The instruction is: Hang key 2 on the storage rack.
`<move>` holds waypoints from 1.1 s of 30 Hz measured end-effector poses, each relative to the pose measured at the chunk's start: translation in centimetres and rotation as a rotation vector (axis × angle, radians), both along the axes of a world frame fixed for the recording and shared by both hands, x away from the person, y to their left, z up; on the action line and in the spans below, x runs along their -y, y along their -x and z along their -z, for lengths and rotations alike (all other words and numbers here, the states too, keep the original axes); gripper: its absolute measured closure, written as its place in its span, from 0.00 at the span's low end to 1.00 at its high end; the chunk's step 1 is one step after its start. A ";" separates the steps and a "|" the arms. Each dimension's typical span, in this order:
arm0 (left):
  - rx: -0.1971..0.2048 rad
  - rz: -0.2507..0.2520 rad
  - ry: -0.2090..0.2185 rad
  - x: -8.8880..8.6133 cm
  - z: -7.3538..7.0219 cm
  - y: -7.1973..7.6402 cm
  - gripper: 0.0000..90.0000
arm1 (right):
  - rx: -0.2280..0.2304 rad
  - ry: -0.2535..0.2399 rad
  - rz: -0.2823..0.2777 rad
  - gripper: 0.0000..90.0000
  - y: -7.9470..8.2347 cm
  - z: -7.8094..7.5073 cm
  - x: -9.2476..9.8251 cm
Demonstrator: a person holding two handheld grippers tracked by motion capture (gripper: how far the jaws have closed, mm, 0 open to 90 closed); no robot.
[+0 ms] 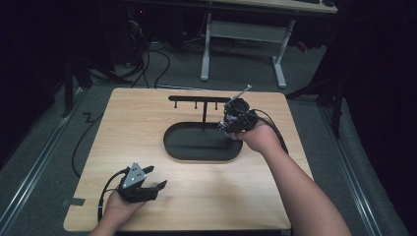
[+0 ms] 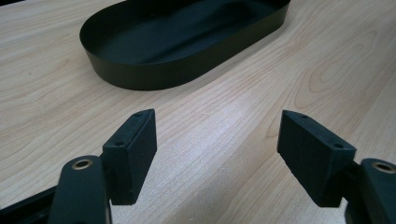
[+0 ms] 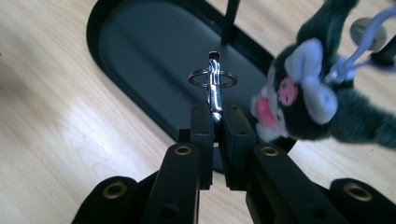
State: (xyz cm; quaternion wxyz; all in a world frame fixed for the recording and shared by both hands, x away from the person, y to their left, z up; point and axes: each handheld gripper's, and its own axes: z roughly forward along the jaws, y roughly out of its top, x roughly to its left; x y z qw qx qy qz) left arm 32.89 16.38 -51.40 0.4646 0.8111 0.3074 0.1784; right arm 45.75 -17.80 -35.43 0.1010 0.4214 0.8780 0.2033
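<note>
A black oval tray lies mid-table, with a thin upright post and a crossbar of small hooks rising from its far edge. My right gripper is shut on the silver clasp of a keychain, whose split ring sticks out above the jaws. A dark plush toy with a lilac bow hangs from it to the right. In the high view this gripper is over the tray's right end, below the crossbar. My left gripper rests near the front left, open, with nothing between its pads.
The tray lies ahead of the left jaws across bare wood. Beyond the table's far edge stand a white desk frame and loose cables on grey carpet. A cable runs down past the table's left side.
</note>
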 end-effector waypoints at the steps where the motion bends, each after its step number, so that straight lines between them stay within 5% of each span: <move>1: -0.001 0.002 0.001 0.0 0.0 0.0 0.32 | 0.004 0.003 0.004 0.95 -0.2 -0.2 -0.1; 19: 0.001 0.004 0.005 -0.2 -0.2 0.0 0.32 | 0.066 0.003 0.042 0.94 -2.5 -3.9 -1.3; 33: -0.003 0.012 0.000 -0.1 -0.1 -0.1 0.32 | 0.048 0.000 0.120 0.92 -3.9 -1.4 -0.4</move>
